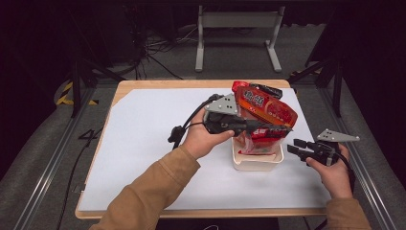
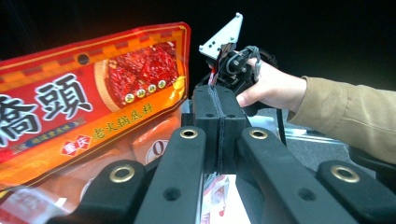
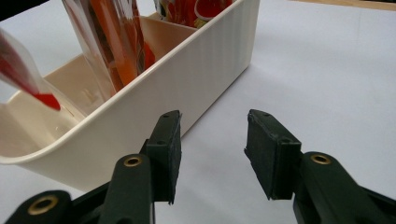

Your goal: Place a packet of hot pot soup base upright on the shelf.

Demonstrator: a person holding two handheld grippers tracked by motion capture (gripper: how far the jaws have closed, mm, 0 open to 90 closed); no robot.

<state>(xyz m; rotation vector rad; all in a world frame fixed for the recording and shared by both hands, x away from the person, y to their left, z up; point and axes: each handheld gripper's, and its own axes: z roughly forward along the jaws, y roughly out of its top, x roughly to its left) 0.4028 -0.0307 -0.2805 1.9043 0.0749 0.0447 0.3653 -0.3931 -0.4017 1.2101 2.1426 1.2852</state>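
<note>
Nearest the lens in the left gripper view: the left hand-held gripper, jaws pressed flat together. Whether a film edge is pinched between the pads cannot be told. In the high view this left hand-held gripper lies level across the red sauce pouch, tips at the pouch's right edge, above the cream plastic bin.

The pouch fills the left of the left gripper view, just beside the jaws. Print: large white characters "橋頭", smaller yellow line "老火鍋底料", a photo of red chunks, a hang hole near the top seam.

Right hand-held gripper: released, jaws well apart, nothing between them, bare white worktop under the gap. Its left pad sits just beside the bin's outer wall; contact uncertain. In the high view it rests low at the bin's right side.

The right gripper view shows the bin's inside: clear-and-red packets standing upright against the wall. The high view shows the bin near the middle right of the white worktop.

The left gripper view catches the other hand farther off.
</note>
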